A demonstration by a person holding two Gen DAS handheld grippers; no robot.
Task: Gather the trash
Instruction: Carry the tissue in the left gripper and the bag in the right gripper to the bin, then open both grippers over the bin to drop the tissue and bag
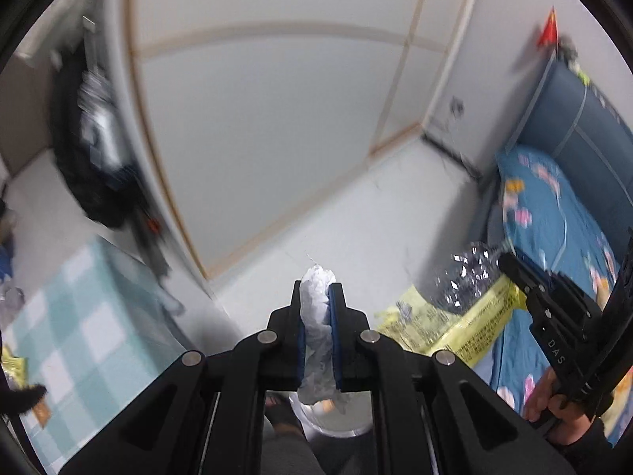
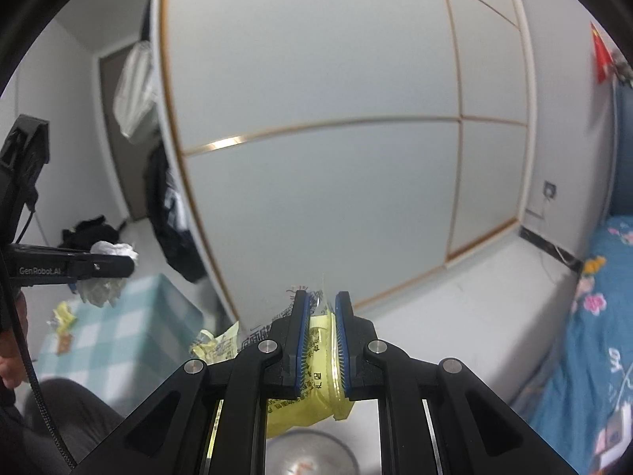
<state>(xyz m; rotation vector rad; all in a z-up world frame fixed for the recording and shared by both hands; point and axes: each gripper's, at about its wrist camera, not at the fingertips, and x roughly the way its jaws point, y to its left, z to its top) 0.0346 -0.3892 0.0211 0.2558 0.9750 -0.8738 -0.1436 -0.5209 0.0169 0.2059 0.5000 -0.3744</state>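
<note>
My left gripper is shut on a crumpled white tissue, which bulges above and hangs below the blue pads. From the right wrist view, the same gripper shows at the far left with the tissue in it. My right gripper is shut on a yellow plastic wrapper with a clear crinkled end. In the left wrist view that wrapper sticks out leftward from the right gripper. A white bin sits low beneath the left gripper; its rim also shows beneath the right one.
A white wardrobe fills the background. A low table with a teal checked cloth stands at the left with scraps of yellow wrapper on it. A bed with a blue flowered sheet lies at the right. Dark clothes hang by the wardrobe.
</note>
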